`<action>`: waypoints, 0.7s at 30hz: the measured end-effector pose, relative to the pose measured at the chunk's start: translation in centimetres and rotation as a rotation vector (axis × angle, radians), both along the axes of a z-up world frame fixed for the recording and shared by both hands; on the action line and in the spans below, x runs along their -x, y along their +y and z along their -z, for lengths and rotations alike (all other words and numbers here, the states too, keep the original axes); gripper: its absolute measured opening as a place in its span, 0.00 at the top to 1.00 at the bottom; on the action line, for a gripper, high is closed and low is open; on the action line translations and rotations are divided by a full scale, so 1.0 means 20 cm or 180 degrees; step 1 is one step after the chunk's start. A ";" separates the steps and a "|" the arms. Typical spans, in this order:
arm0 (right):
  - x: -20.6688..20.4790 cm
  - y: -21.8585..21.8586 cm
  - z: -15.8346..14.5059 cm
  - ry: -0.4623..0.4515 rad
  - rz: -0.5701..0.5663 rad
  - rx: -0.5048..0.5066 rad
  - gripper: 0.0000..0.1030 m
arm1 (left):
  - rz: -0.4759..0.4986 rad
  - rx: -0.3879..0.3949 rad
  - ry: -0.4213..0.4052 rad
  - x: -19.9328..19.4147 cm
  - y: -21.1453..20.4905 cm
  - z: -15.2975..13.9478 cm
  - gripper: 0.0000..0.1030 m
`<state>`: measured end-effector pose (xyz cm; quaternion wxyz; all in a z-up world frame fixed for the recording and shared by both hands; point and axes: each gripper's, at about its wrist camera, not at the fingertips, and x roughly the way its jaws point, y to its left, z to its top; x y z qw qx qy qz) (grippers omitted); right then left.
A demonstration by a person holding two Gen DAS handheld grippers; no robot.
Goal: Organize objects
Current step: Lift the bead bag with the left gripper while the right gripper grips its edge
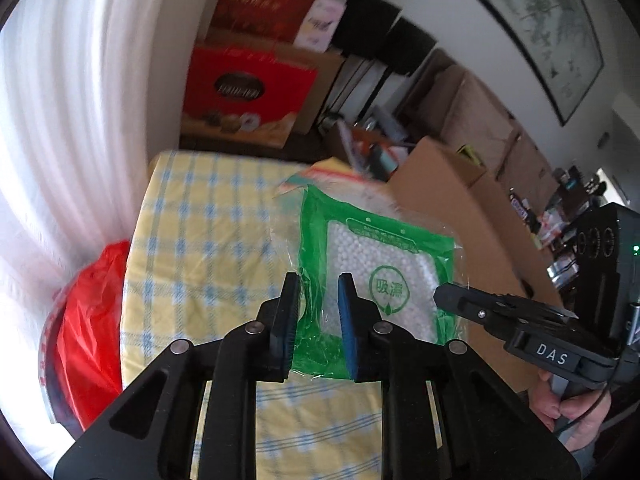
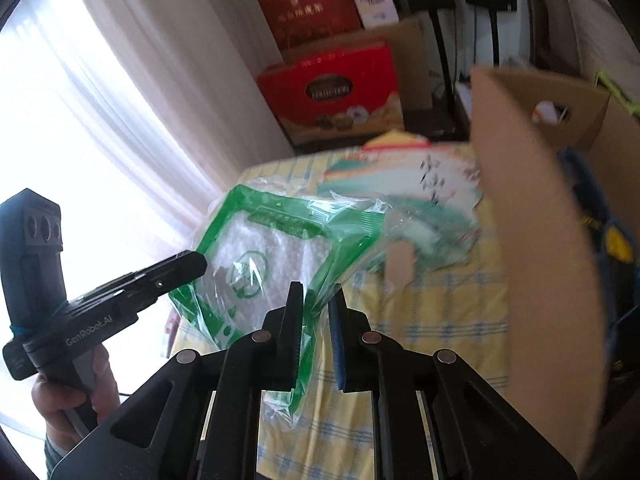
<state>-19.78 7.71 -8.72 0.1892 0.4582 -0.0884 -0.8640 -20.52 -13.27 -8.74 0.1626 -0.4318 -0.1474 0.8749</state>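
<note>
The open cardboard box [image 2: 536,240] stands at the right edge of the table [image 1: 192,248], which wears a yellow-and-blue checked cloth; dark and yellow items show inside the box, too blurred to name. A green-bordered desiccant pouch [image 1: 380,276], filled with small white beads and wrapped in a clear outer bag, hangs in the air above the cloth, held from both sides. The left gripper [image 1: 318,320] points downward at a slant, its jaws clamped on the pouch's near lower-left corner. The right gripper [image 2: 316,328] also slants down, jaws pinched on the crumpled clear film and green edge at the pouch's right side. A hand [image 2: 68,392] grips the left gripper's handle below its body. The pouch's long axis runs away from the cameras, printed top edge farthest, face tilted upward. Beyond it, a colourful printed packet [image 2: 420,172] lies flat on the cloth beside the box.
</note>
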 end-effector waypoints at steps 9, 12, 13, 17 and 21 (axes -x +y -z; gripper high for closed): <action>0.00 0.32 -0.25 0.0115 0.0164 0.0161 0.89 | 0.0272 0.0044 0.0225 0.08 0.33 -0.30 0.83; -0.02 0.45 -0.33 0.0190 0.0303 0.0174 0.89 | 0.0392 0.0090 0.0282 0.12 0.51 -0.36 0.83; -0.03 0.51 -0.36 0.0209 0.0356 0.0173 0.89 | 0.0433 0.0096 0.0291 0.13 0.56 -0.37 0.83; -0.04 0.74 -0.39 0.0227 0.0607 0.0168 0.89 | 0.0604 0.0095 0.0286 0.18 0.79 -0.39 0.83; -0.05 0.92 -0.36 0.0172 0.0803 0.0090 0.89 | 0.0803 0.0130 0.0264 0.22 1.01 -0.34 0.83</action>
